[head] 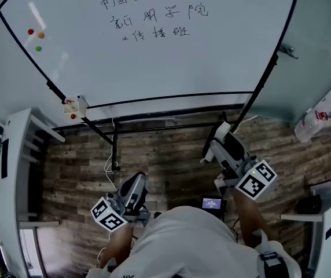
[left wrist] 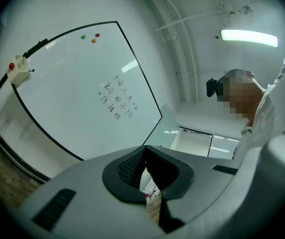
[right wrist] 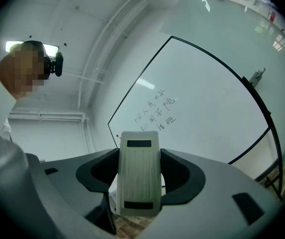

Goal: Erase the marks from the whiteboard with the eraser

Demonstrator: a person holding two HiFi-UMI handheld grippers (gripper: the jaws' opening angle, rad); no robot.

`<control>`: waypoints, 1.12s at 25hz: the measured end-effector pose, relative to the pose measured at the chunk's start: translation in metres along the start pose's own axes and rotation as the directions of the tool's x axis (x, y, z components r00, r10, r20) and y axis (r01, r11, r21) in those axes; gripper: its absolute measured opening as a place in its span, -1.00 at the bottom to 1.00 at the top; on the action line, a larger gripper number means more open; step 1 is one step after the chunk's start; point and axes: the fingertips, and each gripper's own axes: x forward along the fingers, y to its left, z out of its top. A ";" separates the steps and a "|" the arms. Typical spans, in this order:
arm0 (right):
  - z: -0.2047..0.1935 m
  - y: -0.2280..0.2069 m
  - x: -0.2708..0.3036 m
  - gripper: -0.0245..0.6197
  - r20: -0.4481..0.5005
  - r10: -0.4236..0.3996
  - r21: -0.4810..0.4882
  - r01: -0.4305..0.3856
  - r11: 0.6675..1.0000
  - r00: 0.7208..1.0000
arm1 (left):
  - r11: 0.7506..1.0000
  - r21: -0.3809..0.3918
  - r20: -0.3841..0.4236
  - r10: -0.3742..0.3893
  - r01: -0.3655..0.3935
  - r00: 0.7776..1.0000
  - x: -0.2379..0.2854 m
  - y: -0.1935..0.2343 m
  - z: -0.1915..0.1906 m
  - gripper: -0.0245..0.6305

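1. The right hand-held gripper [right wrist: 139, 180] [head: 220, 139] is clenched on the eraser [right wrist: 139, 171] [head: 223, 130], a cream rectangular block. The block stands upright between the two jaws, with its ribbed face towards the right gripper view's camera.
2. The left hand-held gripper [left wrist: 145, 172] [head: 135, 185] is clenched with nothing in it, and its dark pads meet at the tips.
3. The person holds both low, over the wooden floor [head: 165, 158]. The eraser is below the board's lower edge and not touching it.
4. Ahead stands the whiteboard [head: 154, 68] [right wrist: 207, 108] [left wrist: 72, 98], black-framed on a dark stand.
5. Three lines of handwriting [head: 154, 13] [right wrist: 156, 112] [left wrist: 116, 97] are unerased near its top centre.
6. Red, orange and green magnets [head: 35, 36] [left wrist: 91, 36] cluster at its upper left.
7. A small white box [head: 76, 105] [left wrist: 19, 69] is fixed to the lower left corner of the frame. Its contents cannot be made out.
8. A white bag [head: 322, 113] lies at far right, with its contents hidden.
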 end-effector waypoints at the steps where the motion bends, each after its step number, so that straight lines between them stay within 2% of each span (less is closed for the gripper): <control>1: 0.001 -0.004 0.000 -0.09 0.000 -0.003 0.009 0.003 1.000 1.000 | 1.000 0.001 0.002 0.005 -0.005 1.000 0.002 0.000 -0.001 -0.91; 11: 0.009 -0.035 -0.008 -0.09 -0.018 -0.015 0.047 0.016 0.999 1.000 | 0.999 -0.004 0.011 0.039 -0.039 0.999 0.025 0.002 -0.017 -0.91; 17: 0.012 -0.057 -0.010 -0.09 -0.050 -0.056 -0.015 0.056 0.998 0.997 | 0.997 0.004 0.024 0.071 -0.072 0.997 0.040 0.007 -0.023 -0.91; 23: 0.021 -0.075 0.002 -0.09 -0.055 -0.072 -0.069 0.068 0.995 0.996 | 0.992 0.060 0.058 0.104 -0.108 0.993 0.050 0.009 -0.022 -0.91; 28: 0.019 -0.082 0.024 -0.09 -0.049 -0.080 -0.071 0.076 0.995 0.996 | 0.991 0.059 0.034 0.119 -0.121 0.992 0.052 0.026 -0.018 -0.91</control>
